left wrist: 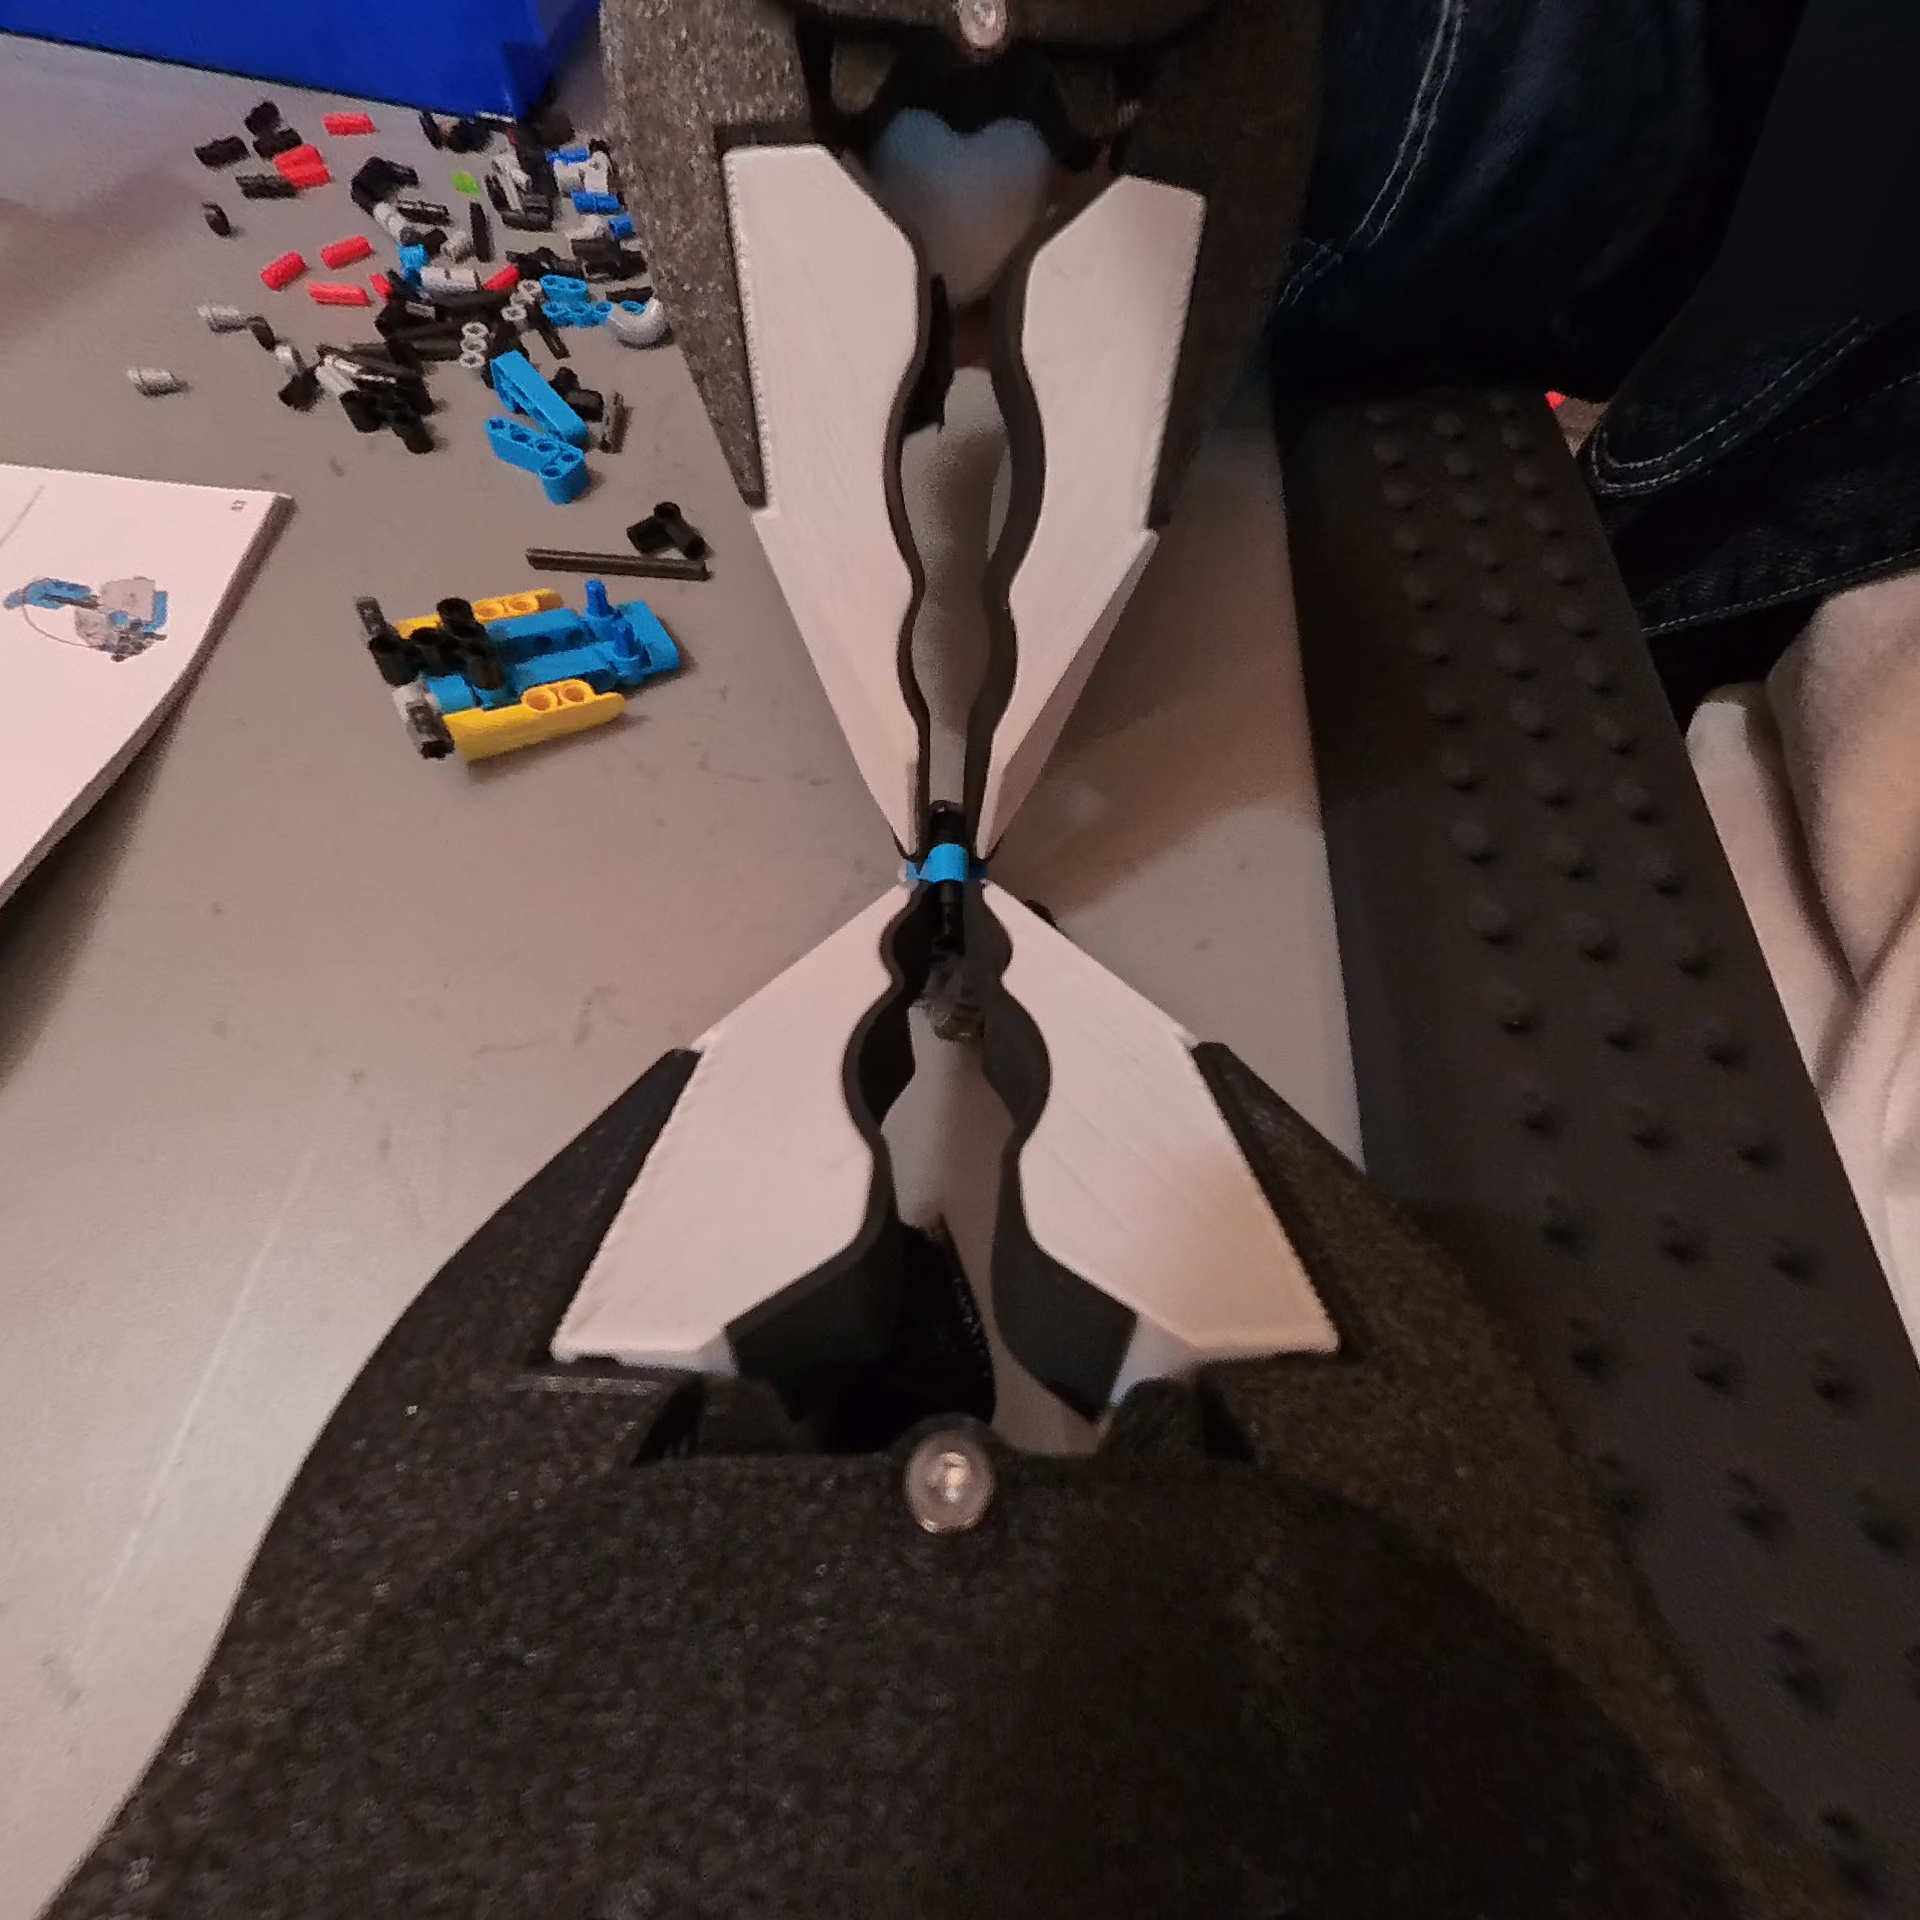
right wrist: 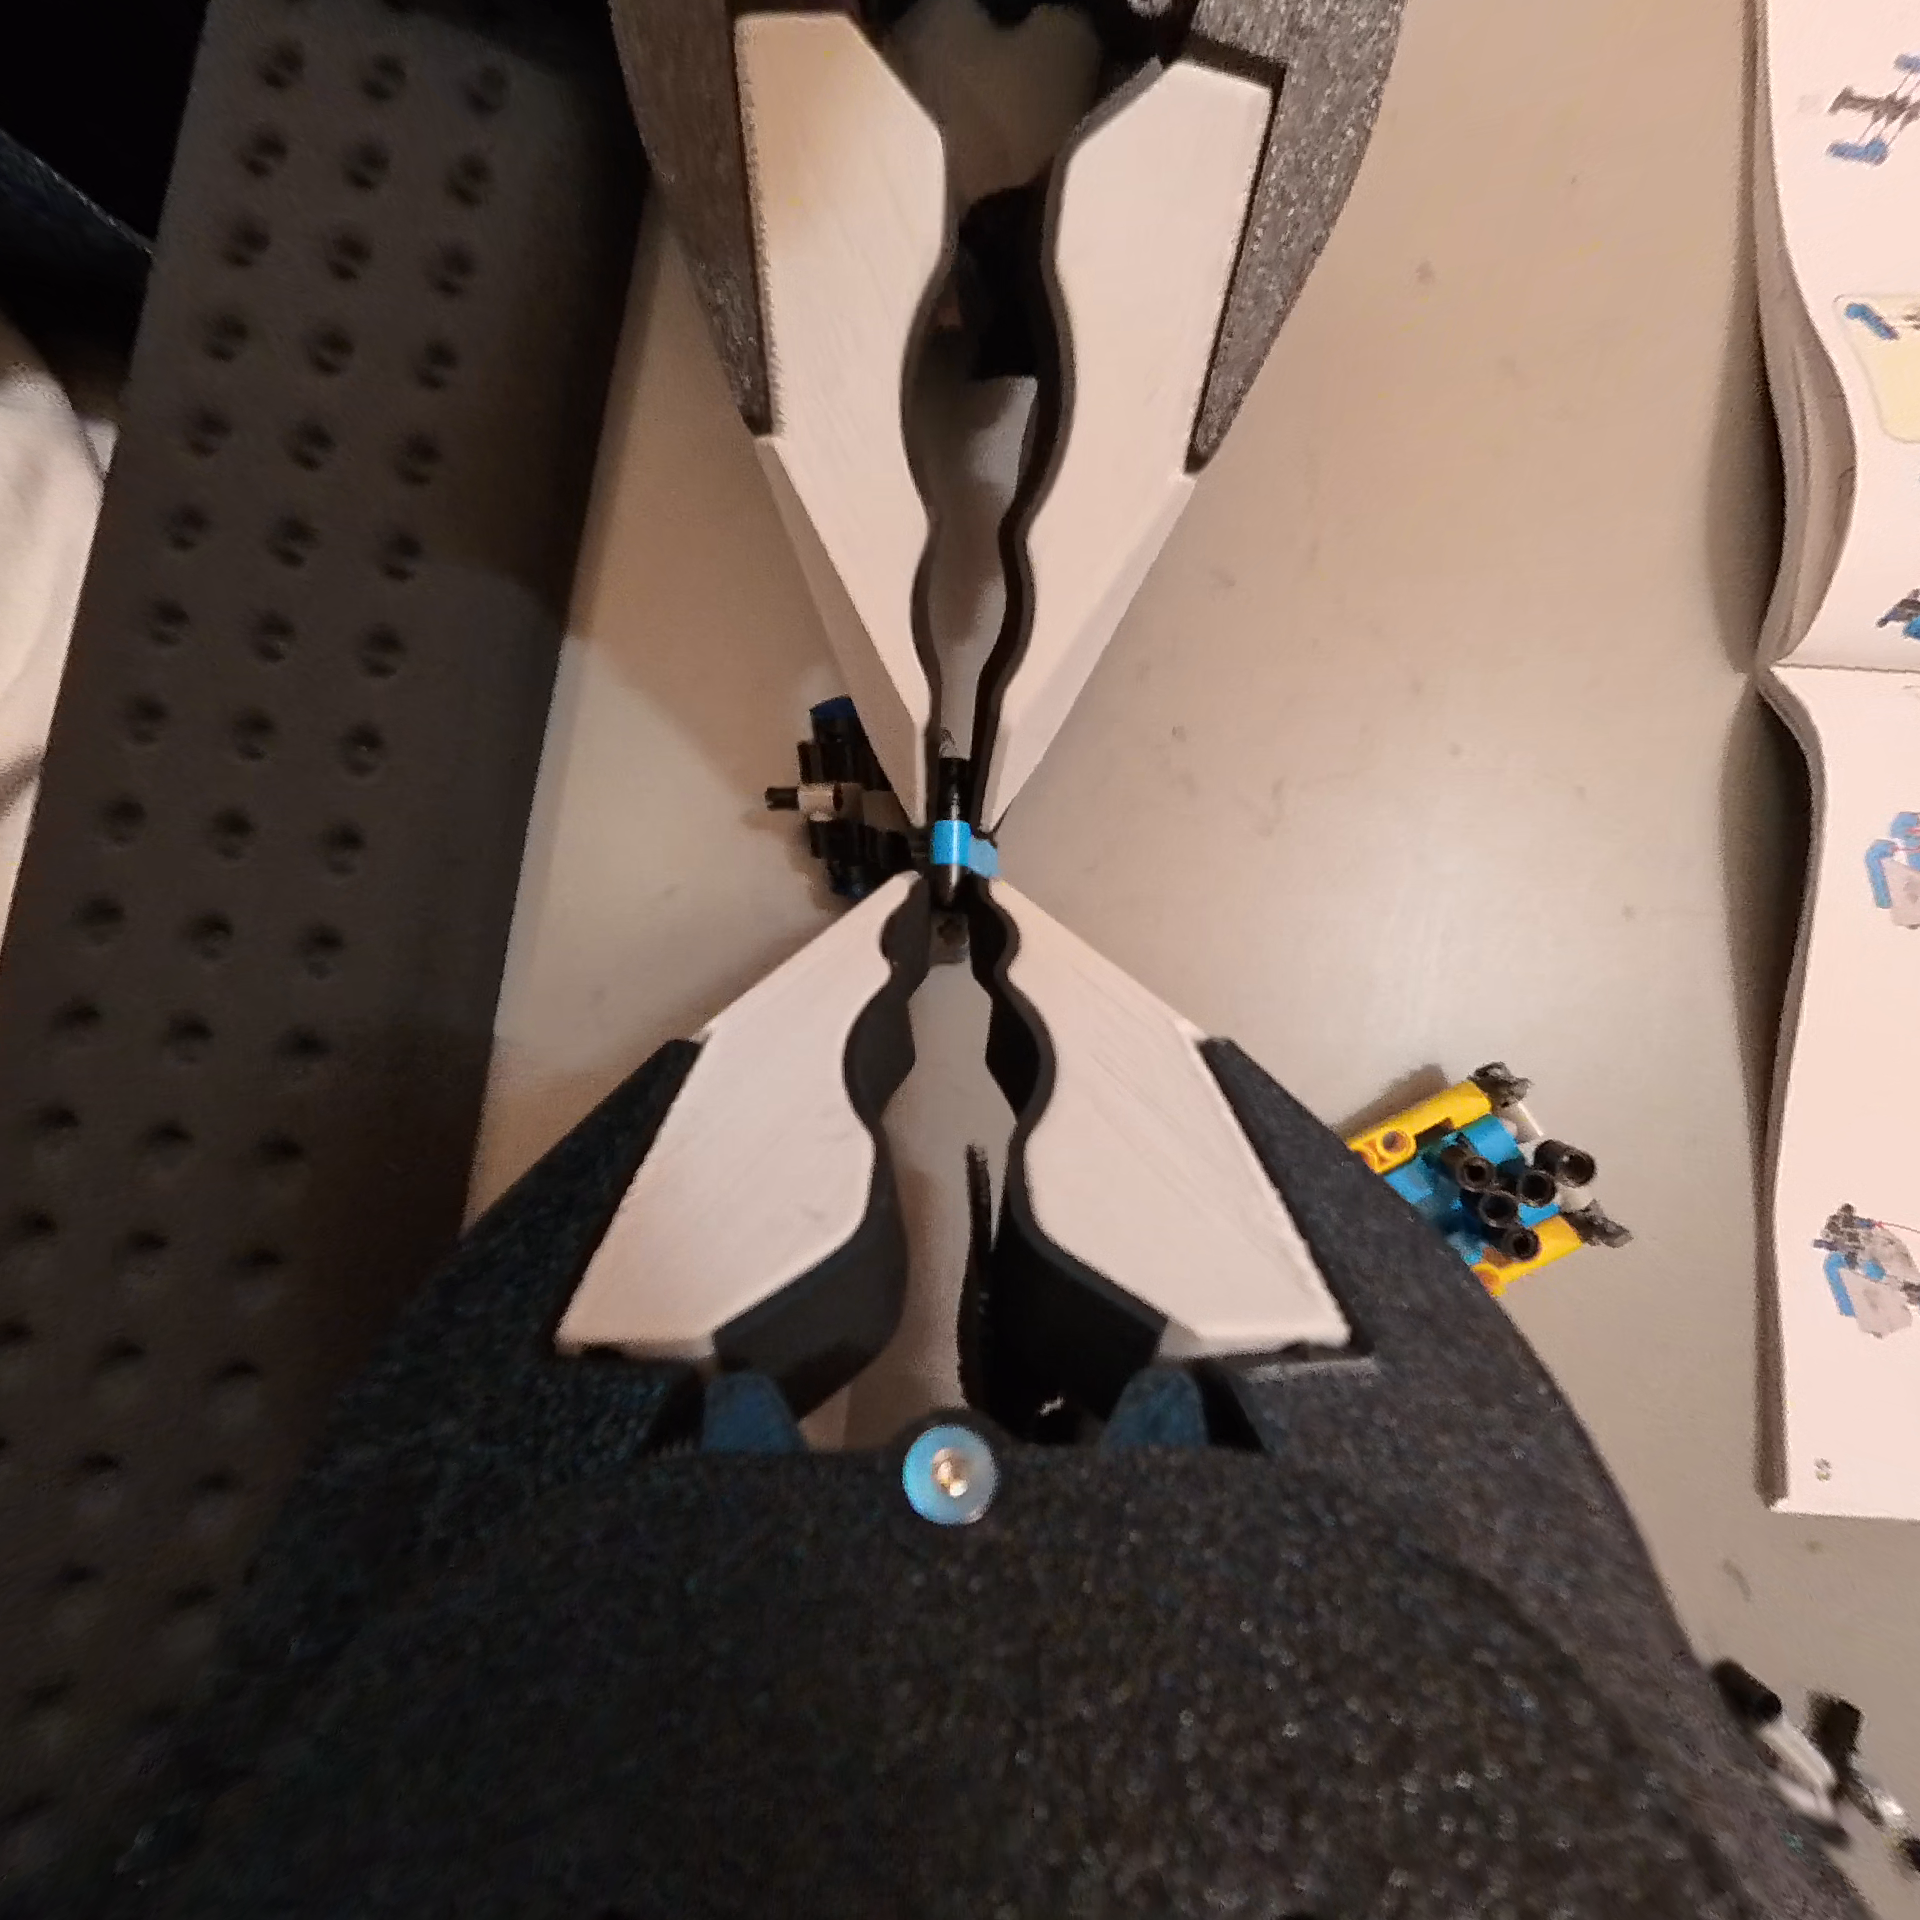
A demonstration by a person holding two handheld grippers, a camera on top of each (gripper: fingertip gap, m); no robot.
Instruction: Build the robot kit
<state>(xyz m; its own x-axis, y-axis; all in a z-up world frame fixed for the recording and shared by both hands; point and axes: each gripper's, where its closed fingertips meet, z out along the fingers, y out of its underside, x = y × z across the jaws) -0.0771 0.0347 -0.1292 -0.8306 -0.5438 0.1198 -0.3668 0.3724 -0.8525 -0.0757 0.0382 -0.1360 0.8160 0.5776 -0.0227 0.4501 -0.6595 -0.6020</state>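
My two grippers meet tip to tip over the grey table. A thin black axle (left wrist: 943, 831) with a small blue bush (left wrist: 943, 864) on it spans the gap between them. My left gripper (left wrist: 940, 906) comes in from the bottom of the left wrist view, shut on the axle's near end. My right gripper (left wrist: 948, 816) comes in from the top, shut on the far end. In the right wrist view the right gripper (right wrist: 948, 906) is at the bottom, the left gripper (right wrist: 956, 779) at the top, and the blue bush (right wrist: 954, 844) between their tips.
A yellow and blue part-built model (left wrist: 520, 665) (right wrist: 1486, 1184) lies on the table. There are loose black, red and blue pieces (left wrist: 436, 301), an open instruction booklet (left wrist: 104, 644) (right wrist: 1849, 831), a black perforated board (left wrist: 1558, 935) (right wrist: 260, 727), a blue bin (left wrist: 312, 42) and a small black sub-assembly (right wrist: 831, 810). The grippers are tip to tip, or close to it.
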